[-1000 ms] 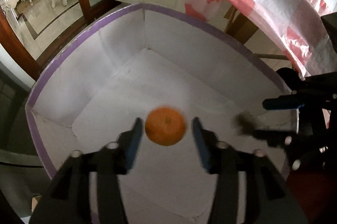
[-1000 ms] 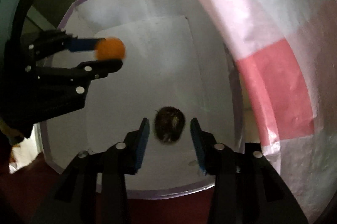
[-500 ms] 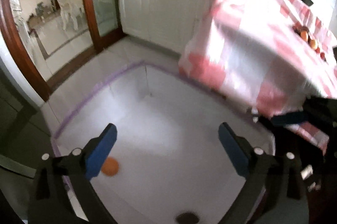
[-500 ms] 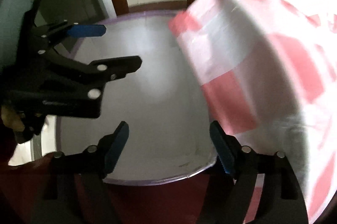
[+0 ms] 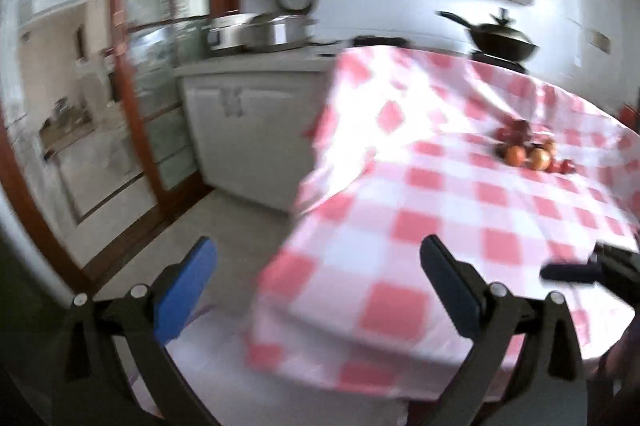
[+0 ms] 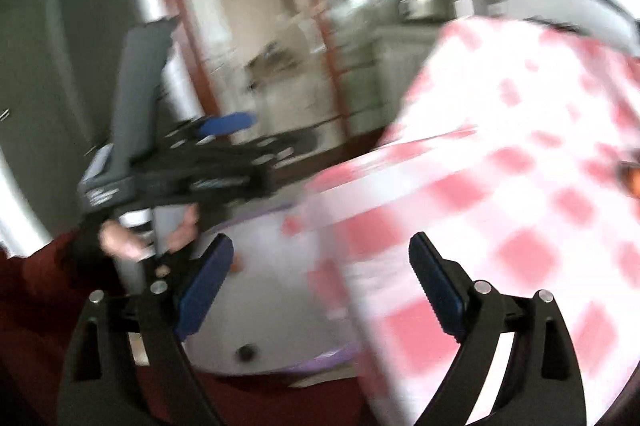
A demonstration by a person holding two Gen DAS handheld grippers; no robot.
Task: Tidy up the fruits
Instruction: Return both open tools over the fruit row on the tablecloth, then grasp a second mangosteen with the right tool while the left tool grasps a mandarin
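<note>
Both sets of jaws stand wide apart with nothing between them. I see my left gripper (image 5: 320, 274) with its blue-padded black fingers spread over the near corner of the table draped in a red-and-white checked cloth (image 5: 460, 210). My right gripper (image 6: 320, 278) is just as wide, hanging above the edge of the same cloth and the white box with a purple rim (image 6: 276, 290) that sits low beside the table. Inside that box I make out a small dark round fruit (image 6: 245, 353) near the front wall and a sliver of orange fruit (image 6: 237, 265) beside my right gripper's left finger, though blur hides detail. The pile of orange and red fruits (image 5: 530, 150) lies on the cloth, well apart from both grippers. Steel pots (image 5: 260, 32) stand on the white counter behind.
</note>
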